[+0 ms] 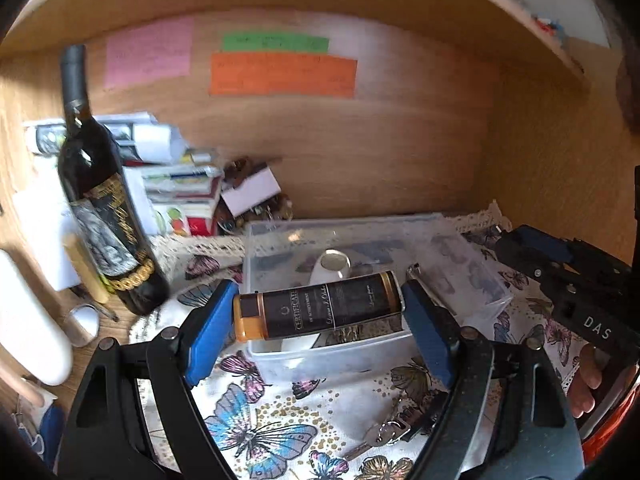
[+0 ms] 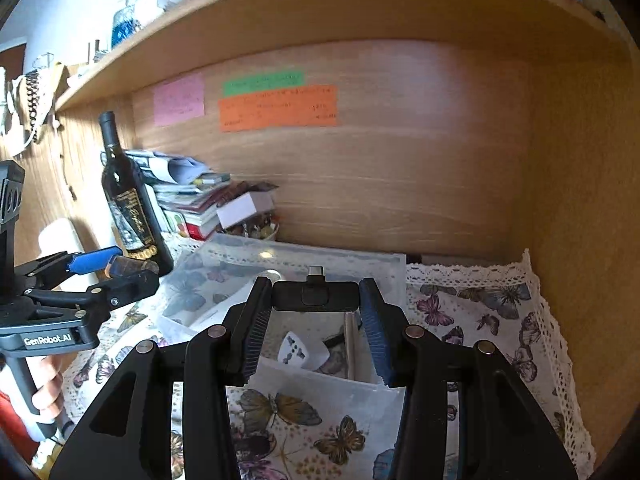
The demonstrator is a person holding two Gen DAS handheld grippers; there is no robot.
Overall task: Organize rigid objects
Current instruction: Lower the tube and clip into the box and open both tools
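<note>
Blue-padded fingers of the left gripper [image 1: 318,314] pinch a dark cylindrical tube [image 1: 320,306] with an orange cap, held crosswise at centre frame above the clear plastic container [image 1: 472,276]. Inside the container, behind the tube, lies a white plug [image 1: 330,266]. The right gripper [image 2: 316,320] clamps a black adapter [image 2: 315,295] with a protruding connector, held over the same container [image 2: 360,258] at centre of the right wrist view; a white travel plug [image 2: 302,350] rests on the floor of the container below. At left in the right wrist view, the left gripper [image 2: 120,266] appears with the tube [image 2: 132,266] between its pads. A wine bottle [image 1: 102,200] stands at left on the butterfly-print cloth [image 1: 264,432], beside stacked books [image 1: 180,188].
</note>
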